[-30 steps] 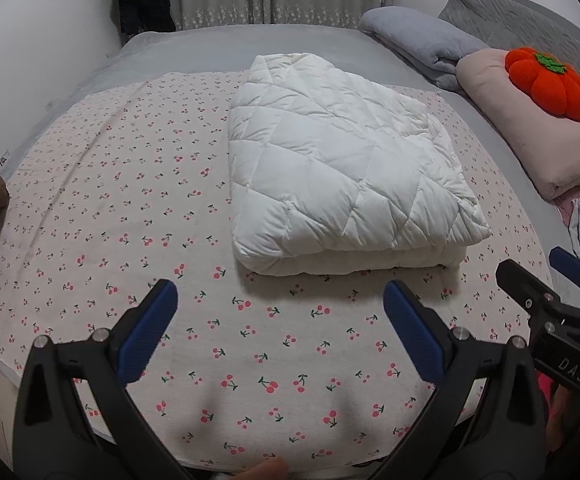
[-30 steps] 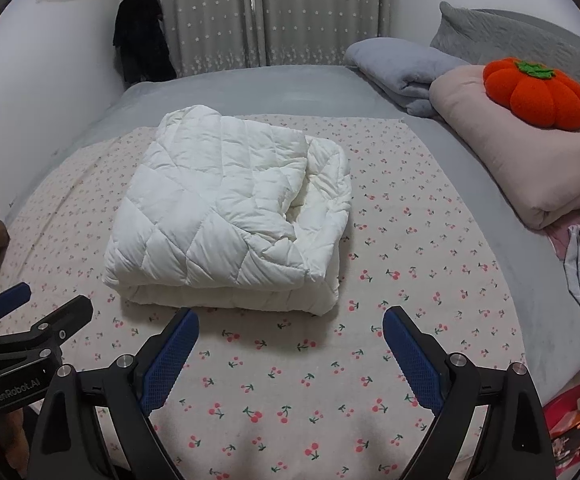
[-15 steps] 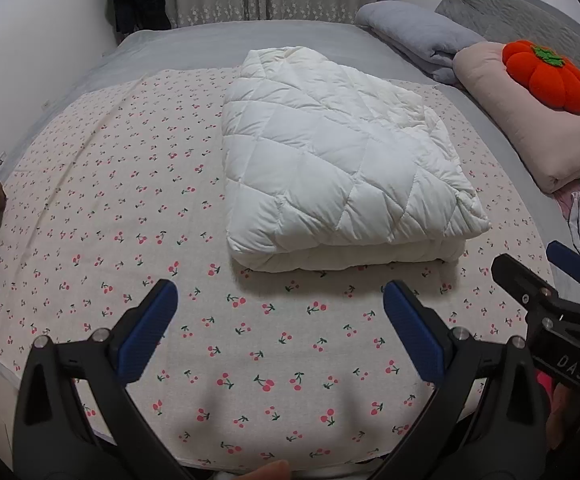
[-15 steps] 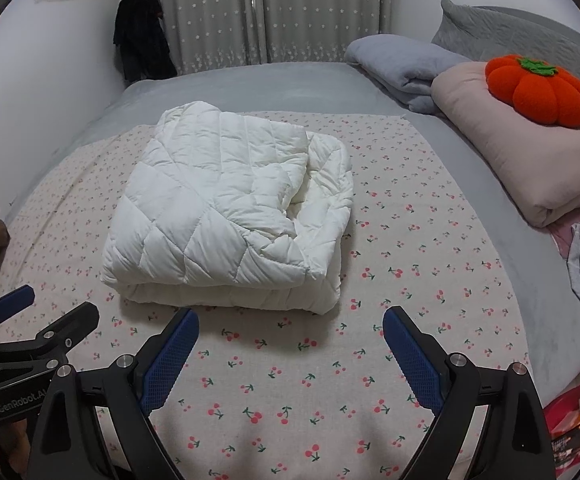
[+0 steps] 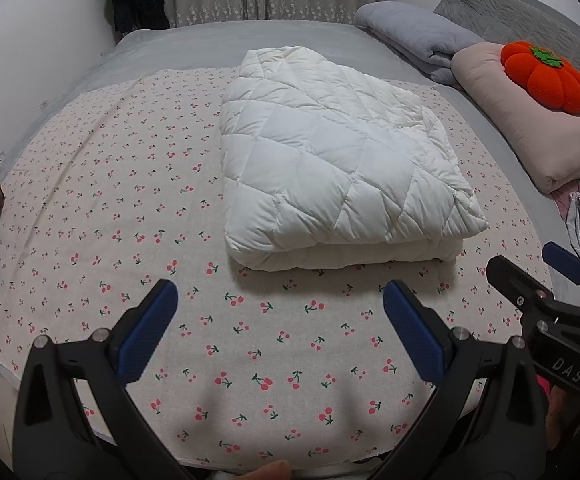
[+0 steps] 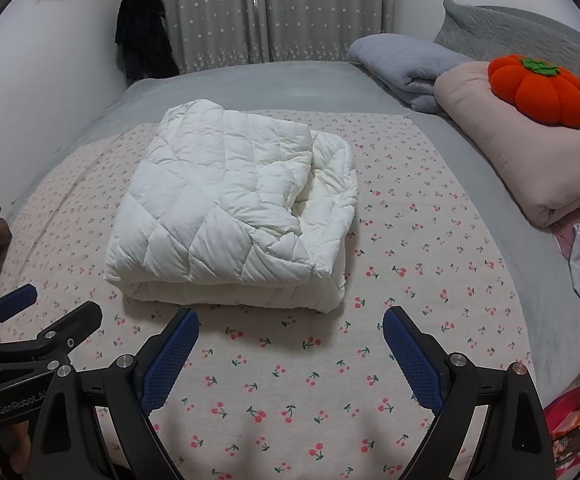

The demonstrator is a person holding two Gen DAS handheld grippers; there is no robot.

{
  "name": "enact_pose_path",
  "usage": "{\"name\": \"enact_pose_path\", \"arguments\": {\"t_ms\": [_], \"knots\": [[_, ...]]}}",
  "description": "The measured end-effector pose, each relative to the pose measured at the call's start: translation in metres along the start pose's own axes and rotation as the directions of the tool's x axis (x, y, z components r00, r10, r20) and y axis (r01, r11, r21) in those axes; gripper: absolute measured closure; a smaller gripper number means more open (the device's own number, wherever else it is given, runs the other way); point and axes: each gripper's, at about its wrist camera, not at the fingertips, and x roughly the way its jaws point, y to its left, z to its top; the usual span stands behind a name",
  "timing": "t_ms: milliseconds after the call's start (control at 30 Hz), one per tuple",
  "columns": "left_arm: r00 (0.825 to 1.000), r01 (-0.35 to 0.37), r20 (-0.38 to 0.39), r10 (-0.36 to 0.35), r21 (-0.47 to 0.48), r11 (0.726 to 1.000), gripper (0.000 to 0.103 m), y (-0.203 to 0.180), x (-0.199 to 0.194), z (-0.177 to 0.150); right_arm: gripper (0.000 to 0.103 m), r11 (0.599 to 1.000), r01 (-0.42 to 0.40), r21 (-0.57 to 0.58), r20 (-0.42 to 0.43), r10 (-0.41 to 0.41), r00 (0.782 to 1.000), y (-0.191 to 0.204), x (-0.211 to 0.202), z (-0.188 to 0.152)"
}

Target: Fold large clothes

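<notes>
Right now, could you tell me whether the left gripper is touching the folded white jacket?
Apart. In the left wrist view, cherry-print sheet shows between the open left gripper and the white jacket.

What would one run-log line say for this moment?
stage: fold looks done | white quilted garment: folded on cherry-print sheet | left gripper: open, empty | right gripper: open, empty

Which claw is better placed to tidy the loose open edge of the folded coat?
Probably the right claw: the coat shows its loose layered edge on that side. The left claw faces the smooth fold. Both are open, short of it.
</notes>
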Motion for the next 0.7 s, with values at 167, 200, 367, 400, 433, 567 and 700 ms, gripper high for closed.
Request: {"name": "enact_pose_path", "arguments": {"t_ms": [167, 200, 367, 400, 433, 567, 700], "knots": [[1.0, 0.003, 0.003, -0.003, 0.001, 1.0, 0.001, -0.0006, -0.0005, -0.0007, 0.008, 1.0, -0.001, 0.0, 0.001, 0.001, 1.0, -0.0006, 0.0002, 0.0001], [1.0, 0.004, 0.002, -0.004, 0.001, 1.0, 0.001, -0.0005, -0.0004, -0.0008, 0.008, 1.0, -0.001, 0.0, 0.001, 0.001, 1.0, -0.0007, 0.0003, 0.0001], [1.0, 0.005, 0.0, -0.005, 0.001, 1.0, 0.001, -0.0008, -0.0003, -0.0009, 0.008, 1.0, -0.001, 0.001, -0.001, 0.001, 1.0, -0.0004, 0.0005, -0.0005], [1.0, 0.006, 0.0, -0.006, 0.0, 1.0, 0.001, -0.0011, -0.0003, -0.0012, 0.008, 1.0, -0.001, 0.001, -0.001, 0.001, 1.0, -0.0002, 0.0005, -0.0006], [1.0, 0.005, 0.0, -0.005, 0.0, 1.0, 0.001, -0.0008, -0.0003, -0.001, 0.008, 1.0, -0.001, 0.001, -0.001, 0.001, 1.0, -0.0003, 0.0005, -0.0011], [1.0, 0.005, 0.0, -0.005, 0.001, 1.0, 0.001, -0.0003, -0.0002, -0.0008, 0.008, 1.0, -0.001, 0.002, -0.002, 0.001, 1.0, -0.0001, 0.0004, -0.0017], [1.0, 0.006, -0.001, -0.006, 0.0, 1.0, 0.001, -0.0006, 0.0, -0.0019, 0.008, 1.0, -0.001, 0.001, -0.002, 0.001, 1.0, -0.0006, 0.0004, -0.0017]]}}
